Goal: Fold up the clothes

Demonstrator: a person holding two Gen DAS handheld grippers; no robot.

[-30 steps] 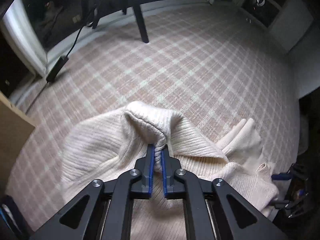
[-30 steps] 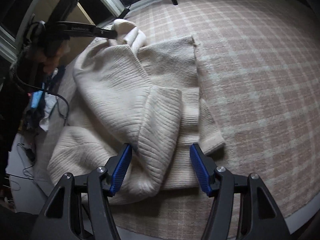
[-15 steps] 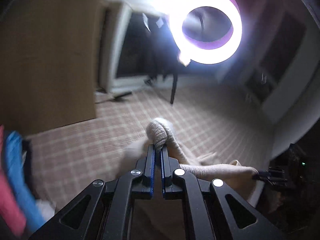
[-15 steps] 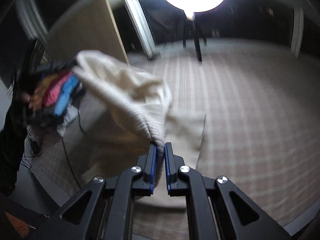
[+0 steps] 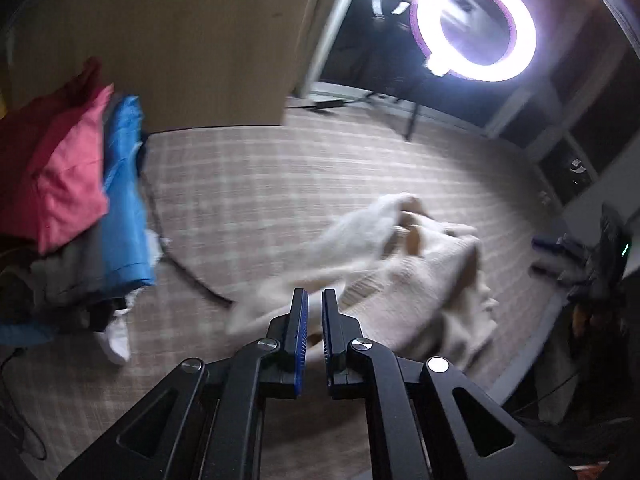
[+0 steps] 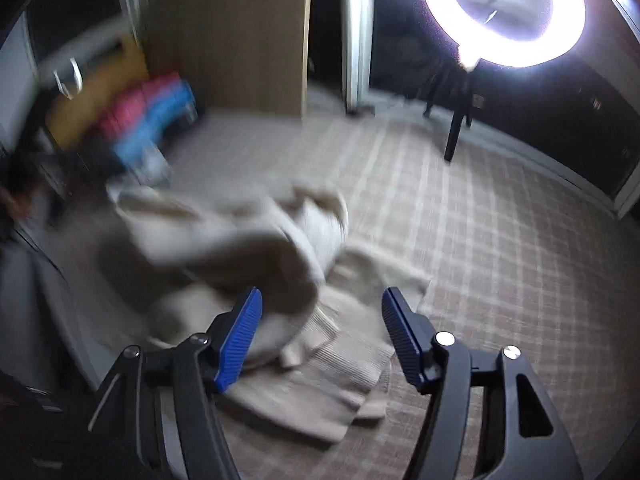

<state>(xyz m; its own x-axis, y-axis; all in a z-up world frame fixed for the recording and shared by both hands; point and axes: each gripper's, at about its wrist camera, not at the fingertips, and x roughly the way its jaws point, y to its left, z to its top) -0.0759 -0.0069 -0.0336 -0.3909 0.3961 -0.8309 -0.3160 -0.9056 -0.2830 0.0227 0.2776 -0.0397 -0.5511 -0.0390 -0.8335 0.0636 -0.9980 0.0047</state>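
A cream ribbed sweater (image 5: 404, 280) lies crumpled and blurred on the plaid bed cover (image 5: 248, 184). It also shows in the right wrist view (image 6: 288, 280), bunched in a heap. My left gripper (image 5: 315, 300) is above the sweater's near edge with its jaws a narrow gap apart and nothing between them. My right gripper (image 6: 320, 304) is wide open above the heap, holding nothing.
A pile of red, blue and grey clothes (image 5: 80, 184) sits at the left edge; it also shows in the right wrist view (image 6: 148, 120). A lit ring lamp (image 5: 476, 24) stands behind on a dark stand (image 6: 456, 128). A wooden cabinet (image 5: 180, 40) is at the back left.
Both grippers held the sweater lifted half a second ago. Both have let go; the right jaws opened wide, the left a little, and the sweater is dropping onto the cover.
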